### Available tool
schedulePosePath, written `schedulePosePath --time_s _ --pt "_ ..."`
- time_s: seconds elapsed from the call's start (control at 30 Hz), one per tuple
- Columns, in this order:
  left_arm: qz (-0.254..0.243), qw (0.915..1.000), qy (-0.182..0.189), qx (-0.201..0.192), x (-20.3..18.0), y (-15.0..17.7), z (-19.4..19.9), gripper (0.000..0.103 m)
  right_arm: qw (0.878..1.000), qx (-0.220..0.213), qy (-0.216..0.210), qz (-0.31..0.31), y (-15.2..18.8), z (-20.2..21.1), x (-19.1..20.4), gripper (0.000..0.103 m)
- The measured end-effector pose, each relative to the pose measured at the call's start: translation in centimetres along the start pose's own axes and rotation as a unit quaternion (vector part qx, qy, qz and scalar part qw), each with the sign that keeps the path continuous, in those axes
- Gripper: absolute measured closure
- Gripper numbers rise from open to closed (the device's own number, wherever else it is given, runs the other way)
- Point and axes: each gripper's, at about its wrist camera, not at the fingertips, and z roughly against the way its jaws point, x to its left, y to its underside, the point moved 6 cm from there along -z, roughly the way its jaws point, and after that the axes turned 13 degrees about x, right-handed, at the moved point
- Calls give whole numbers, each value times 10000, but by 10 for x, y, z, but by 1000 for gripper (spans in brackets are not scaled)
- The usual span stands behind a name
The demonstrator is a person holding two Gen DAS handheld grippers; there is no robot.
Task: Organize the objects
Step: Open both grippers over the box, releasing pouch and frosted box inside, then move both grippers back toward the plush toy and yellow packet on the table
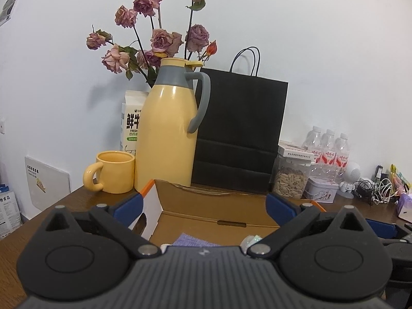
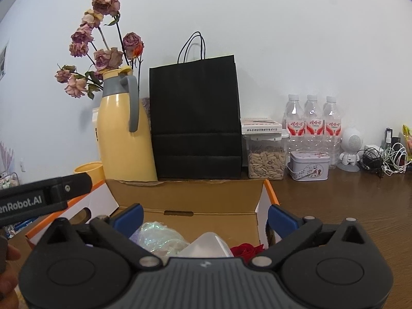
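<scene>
- Cardboard box [image 2: 206,200] sits open on the brown table [image 2: 347,206], straight ahead of and below both claws, its back flap standing up in front of the black paper bag [image 2: 195,118].
- Left gripper [image 1: 203,208] is released: its blue fingers [image 1: 128,206] are spread wide with nothing between them, hanging over the box's near left part.
- Right gripper [image 2: 204,219] is likewise released, blue fingers [image 2: 282,217] wide apart and empty, over the box's near right part.
- Already inside, just under the right claw: an iridescent crinkled wrap [image 2: 161,237], a translucent white container [image 2: 208,244] and a red flower-like item [image 2: 247,251]. Under the left claw a purple cloth [image 1: 193,240] lies on the box floor.
- Judged from this, several items are packed and both claws have nothing in hand, so a drop-off looks finished.
- Possibly left: the yellow mug [image 1: 113,171], yellow thermos [image 1: 167,128], seed jar [image 2: 266,157] and tin [image 2: 309,166] stand beyond the box; whether they belong in it I cannot tell.
- Box flaps are not yet closed.
</scene>
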Motion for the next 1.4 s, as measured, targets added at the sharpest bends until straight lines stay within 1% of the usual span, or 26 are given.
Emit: schedulePosePath --time_s 0.23,0.4,0.6,0.97,1.4 --pt "-56 9996 187 -179 -4 -2 18 0 9998 -180 5 117 0 20 0 0" --pt "-146 9990 307 -280 -9 -1 28 0 9995 -205 52 224 3 31 1 0" --pt "-235 9986 345 -329 -11 4 37 0 9992 -177 69 362 9 40 4 0" --pt "-392 9983 345 -261 -10 24 61 0 9986 -47 151 497 36 62 4 0" --pt "-622 9975 324 46 0 47 91 0 9985 252 211 447 67 95 -4 0"
